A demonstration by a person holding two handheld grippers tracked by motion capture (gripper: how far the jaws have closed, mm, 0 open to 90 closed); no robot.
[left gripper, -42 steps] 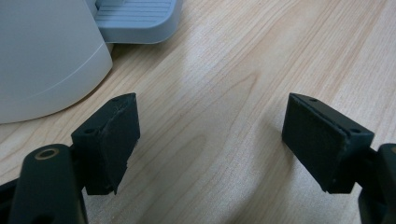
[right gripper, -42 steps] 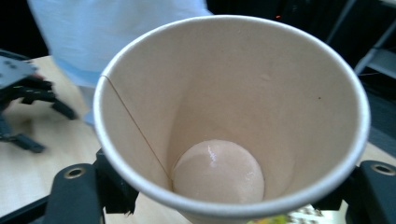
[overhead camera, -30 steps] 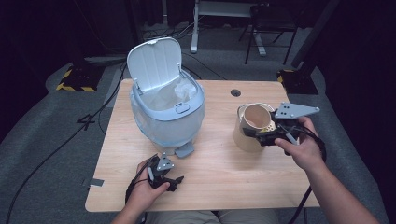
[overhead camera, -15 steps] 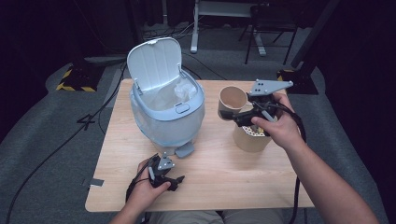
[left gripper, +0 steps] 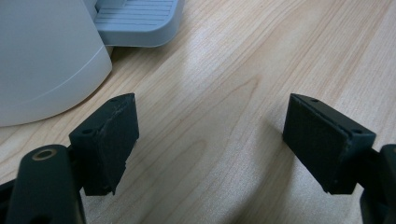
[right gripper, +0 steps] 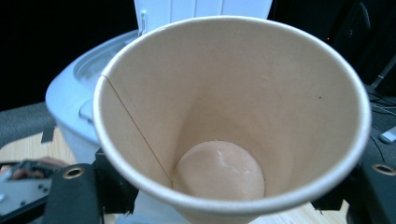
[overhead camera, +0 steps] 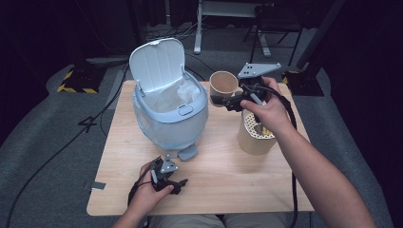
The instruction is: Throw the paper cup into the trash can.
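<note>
Right claw (overhead camera: 222,100) pinches paper cup (overhead camera: 224,84) low on its wall: light, thin, crushes easily, so grip gently. Left claw (overhead camera: 177,184) spread, idle on worktop (overhead camera: 223,171).

Each black gripper (overhead camera: 167,176) carries a grey three-cornered plate, trailing cable and seemingly padded, screwed jaws.

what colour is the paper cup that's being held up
Light tan, inside and out; the paper cup shows best in the right gripper view.
</note>
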